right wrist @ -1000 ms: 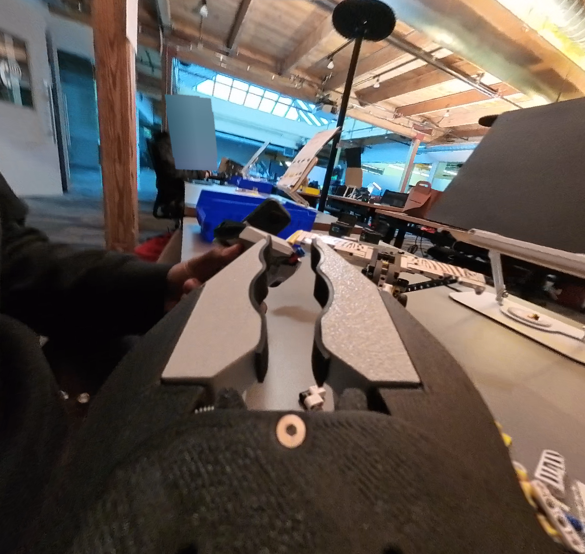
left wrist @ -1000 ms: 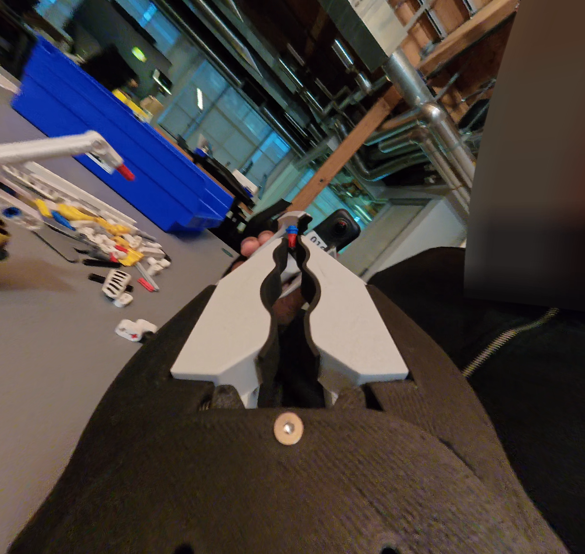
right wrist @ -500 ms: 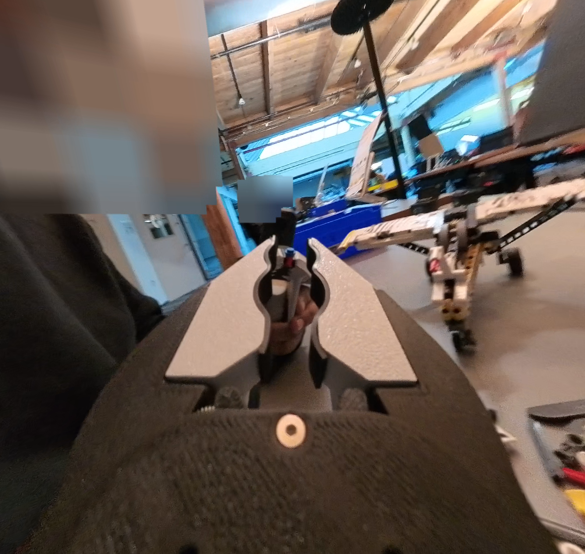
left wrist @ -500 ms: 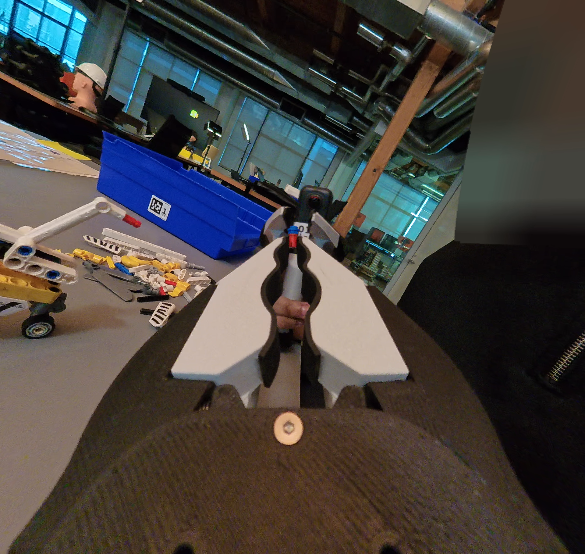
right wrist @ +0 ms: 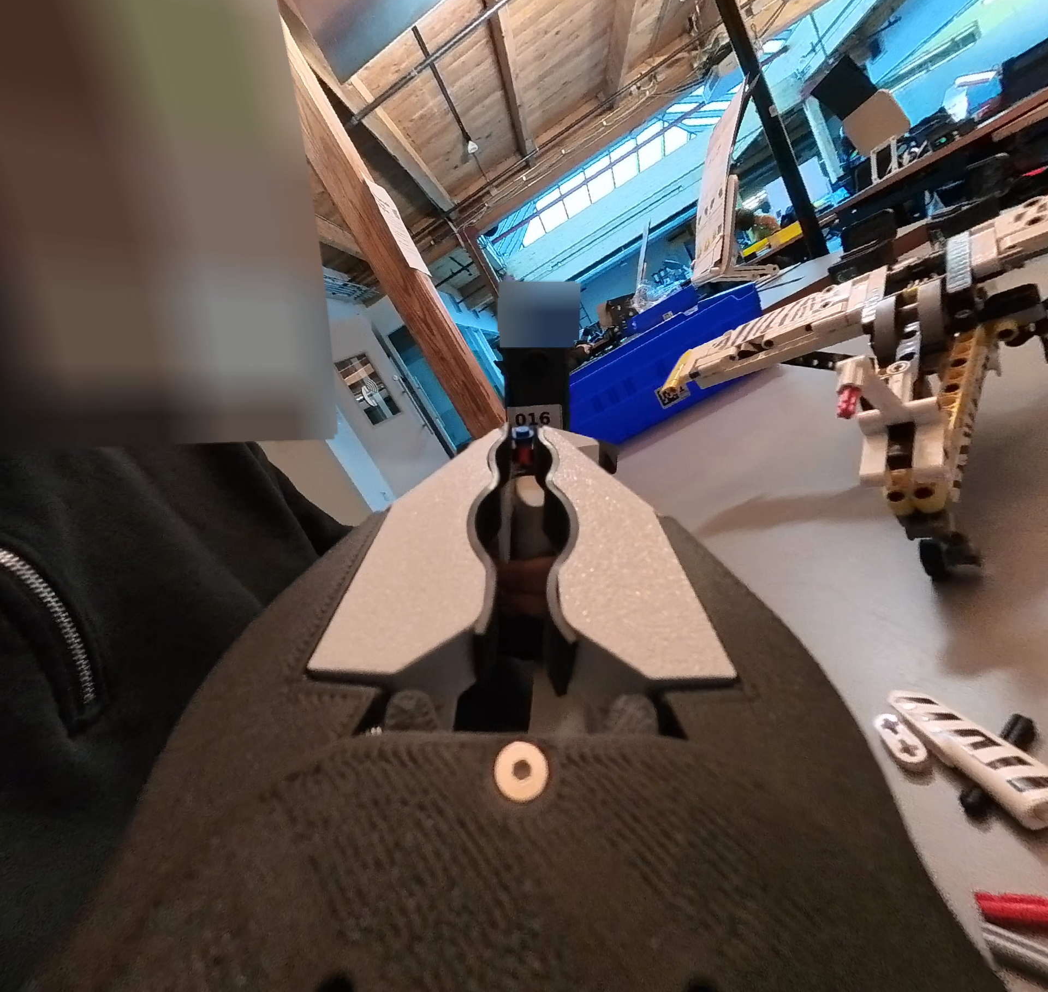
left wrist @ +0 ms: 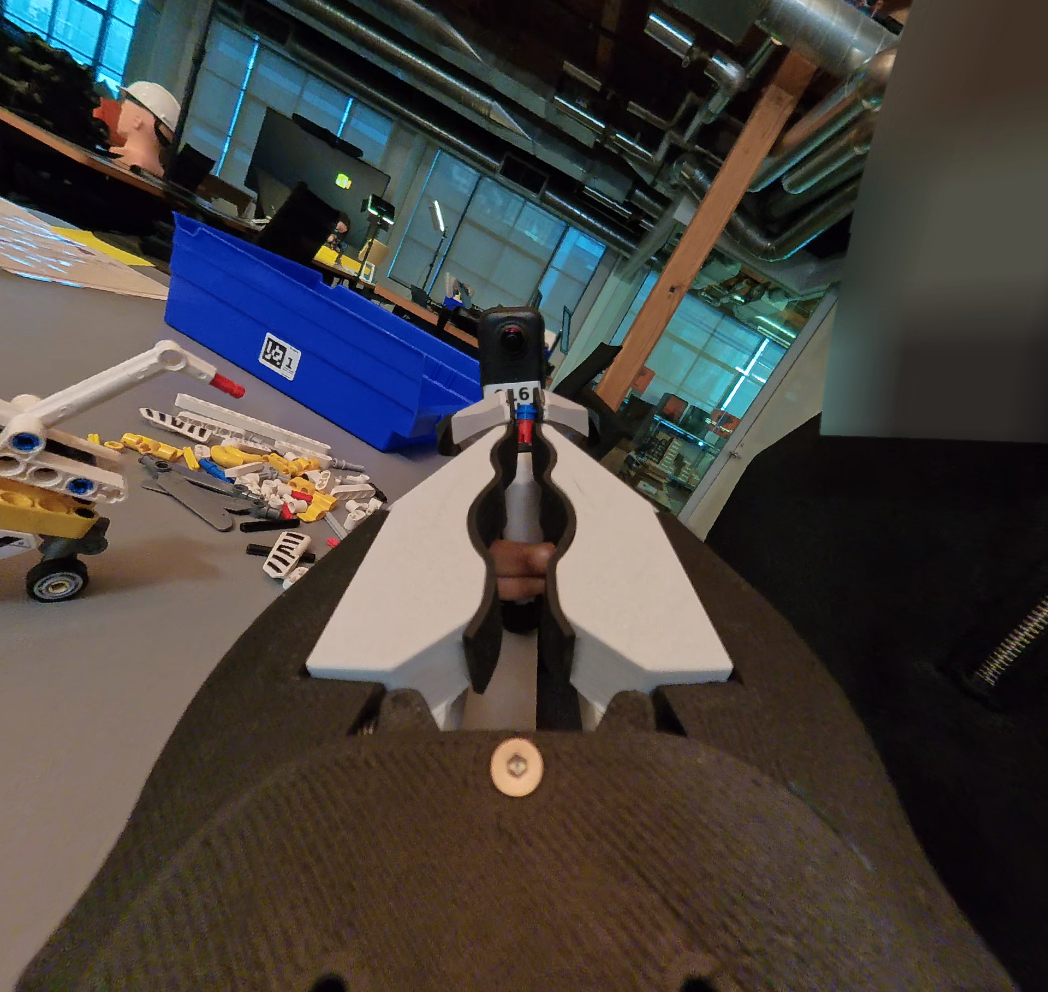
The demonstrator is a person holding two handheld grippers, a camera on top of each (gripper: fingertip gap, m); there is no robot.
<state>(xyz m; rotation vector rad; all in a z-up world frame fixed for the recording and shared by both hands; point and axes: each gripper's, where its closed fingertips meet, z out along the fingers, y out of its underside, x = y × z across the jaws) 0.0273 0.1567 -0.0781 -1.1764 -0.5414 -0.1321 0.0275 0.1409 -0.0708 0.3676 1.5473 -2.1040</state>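
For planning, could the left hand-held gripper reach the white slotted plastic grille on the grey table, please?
Probably not yet: nothing blocks the grille, but the left hand-held gripper is shut on a red-and-blue plastic pin that the right hand-held gripper also grips.

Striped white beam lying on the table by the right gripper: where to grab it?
Probably mid-length, across its narrow width, from straight above: the striped beam lies flat on the table, long and thin, its left end crowded by a small white piece.

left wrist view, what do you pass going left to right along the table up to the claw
yellow and white wheeled model → loose pile of small parts → blue bin → left claw pinching a red and blue pin
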